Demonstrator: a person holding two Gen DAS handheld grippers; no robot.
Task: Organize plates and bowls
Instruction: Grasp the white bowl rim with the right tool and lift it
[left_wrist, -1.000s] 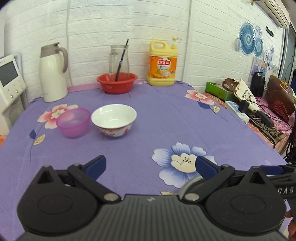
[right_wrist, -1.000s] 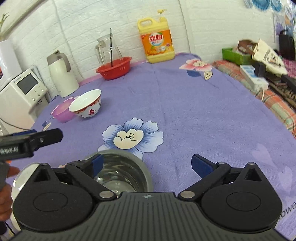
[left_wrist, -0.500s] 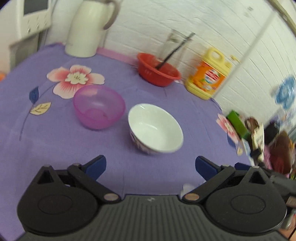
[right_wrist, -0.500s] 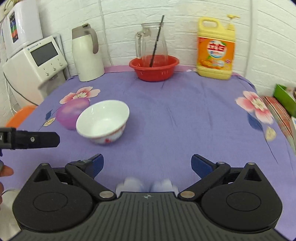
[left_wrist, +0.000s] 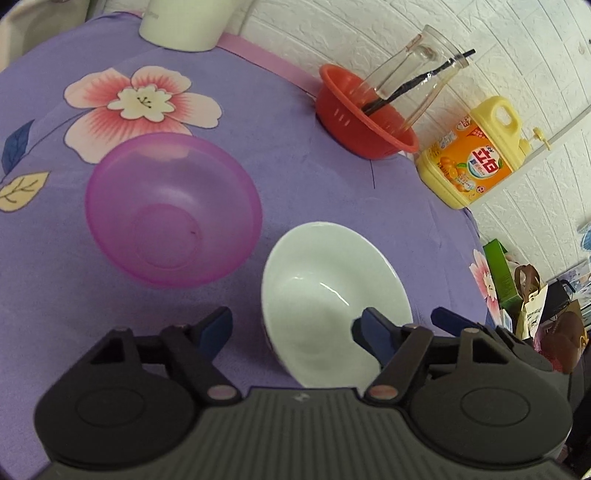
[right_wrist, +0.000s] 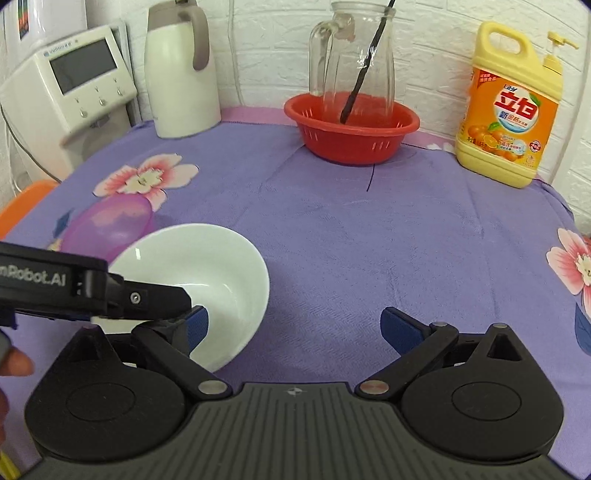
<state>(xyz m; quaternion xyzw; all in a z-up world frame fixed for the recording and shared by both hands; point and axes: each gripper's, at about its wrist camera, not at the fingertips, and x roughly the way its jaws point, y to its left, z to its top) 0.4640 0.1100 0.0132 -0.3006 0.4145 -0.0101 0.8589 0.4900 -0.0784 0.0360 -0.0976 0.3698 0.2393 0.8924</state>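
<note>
Left view, claw: the left gripper (left_wrist: 293, 326) is part-open and closing, with the near rim of the white bowl (left_wrist: 334, 295) between its pads; one pad sits inside the bowl, the other outside at 9 o'clock, and neither clearly presses yet.
Left view, bowls: the pink bowl (left_wrist: 173, 208) stands just beside the white bowl, at its 10 o'clock, apart from it.
Right view, claw: the right gripper (right_wrist: 293, 326) is wide and empty over the cloth (right_wrist: 369, 236).
Right view, bowls: the white bowl (right_wrist: 207, 273) is at 9 o'clock of the claw; the pink bowl (right_wrist: 110, 221) is behind it.
Handling: the white bowl looks ceramic, so likely stiff, weighty, glazed-slippery and breakable.
Hold: pinch the rim wall squarely and lift gently.
</note>
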